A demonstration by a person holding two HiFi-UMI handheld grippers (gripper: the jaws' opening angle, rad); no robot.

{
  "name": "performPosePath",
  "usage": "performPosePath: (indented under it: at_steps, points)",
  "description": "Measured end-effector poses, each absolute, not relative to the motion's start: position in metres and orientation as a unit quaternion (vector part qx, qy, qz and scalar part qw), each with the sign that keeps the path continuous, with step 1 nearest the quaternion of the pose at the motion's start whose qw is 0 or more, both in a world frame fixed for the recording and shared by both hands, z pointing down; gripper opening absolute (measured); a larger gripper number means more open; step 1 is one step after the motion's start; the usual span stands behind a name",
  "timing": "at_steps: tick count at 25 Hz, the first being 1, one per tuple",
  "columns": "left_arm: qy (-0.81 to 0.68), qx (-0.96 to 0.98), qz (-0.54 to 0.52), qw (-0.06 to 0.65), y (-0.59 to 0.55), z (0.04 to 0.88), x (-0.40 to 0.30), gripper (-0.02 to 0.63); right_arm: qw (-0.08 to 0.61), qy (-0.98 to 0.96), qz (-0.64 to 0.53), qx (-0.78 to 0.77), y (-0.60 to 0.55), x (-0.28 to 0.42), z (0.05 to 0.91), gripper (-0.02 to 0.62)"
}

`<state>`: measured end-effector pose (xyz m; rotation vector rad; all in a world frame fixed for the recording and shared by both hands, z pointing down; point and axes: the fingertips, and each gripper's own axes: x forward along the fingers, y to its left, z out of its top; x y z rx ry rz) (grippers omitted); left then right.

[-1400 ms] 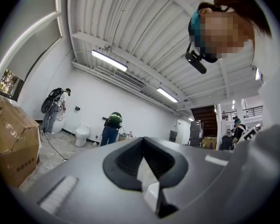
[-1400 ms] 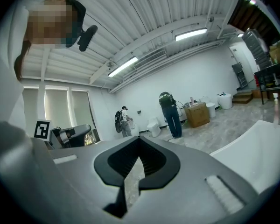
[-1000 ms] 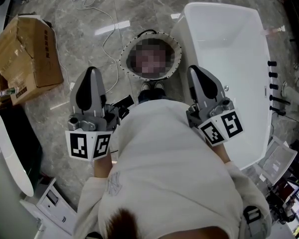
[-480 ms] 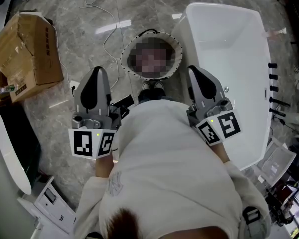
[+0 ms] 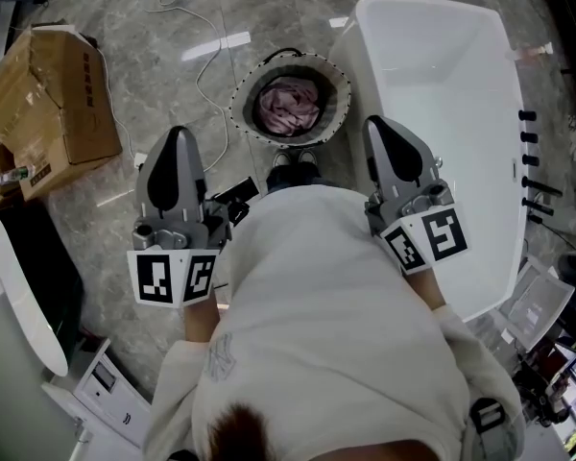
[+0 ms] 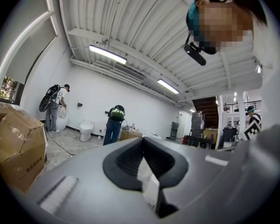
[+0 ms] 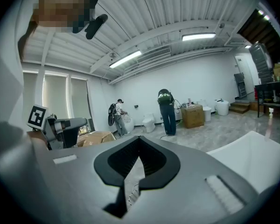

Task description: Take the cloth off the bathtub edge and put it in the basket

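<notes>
Lying in basket [image 5: 240, 92]: pink cloth [image 5: 290, 107] — delivery apparently complete.
Left gripper [image 5: 173, 144]: clenched, empty.
Right gripper [image 5: 380, 129]: clenched, empty, beside bathtub edge [image 5: 361, 54].

Pink cloth [image 5: 290, 107] in the round basket [image 5: 239, 100] beside the white bathtub [image 5: 442, 84].

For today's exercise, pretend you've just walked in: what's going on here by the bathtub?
A person stands beside the white bathtub, holding a gripper in each hand. The pink cloth lies inside the round basket on the floor in front of them. The left gripper and right gripper are both shut and empty, held close to the body and touching nothing. The job looks done.
</notes>
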<state>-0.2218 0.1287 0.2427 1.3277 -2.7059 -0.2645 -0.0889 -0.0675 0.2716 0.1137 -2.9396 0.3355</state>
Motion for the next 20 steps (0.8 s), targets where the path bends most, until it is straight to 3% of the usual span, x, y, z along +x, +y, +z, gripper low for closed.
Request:
performPosePath:
  at_steps: [20]
  points:
    - [-0.89,0.443,-0.087,0.059,0.1259,0.2434,-0.2196,0.048,0.095,-0.988,0.111,0.045,-0.0708,-0.0862,0.2757,-0.002]
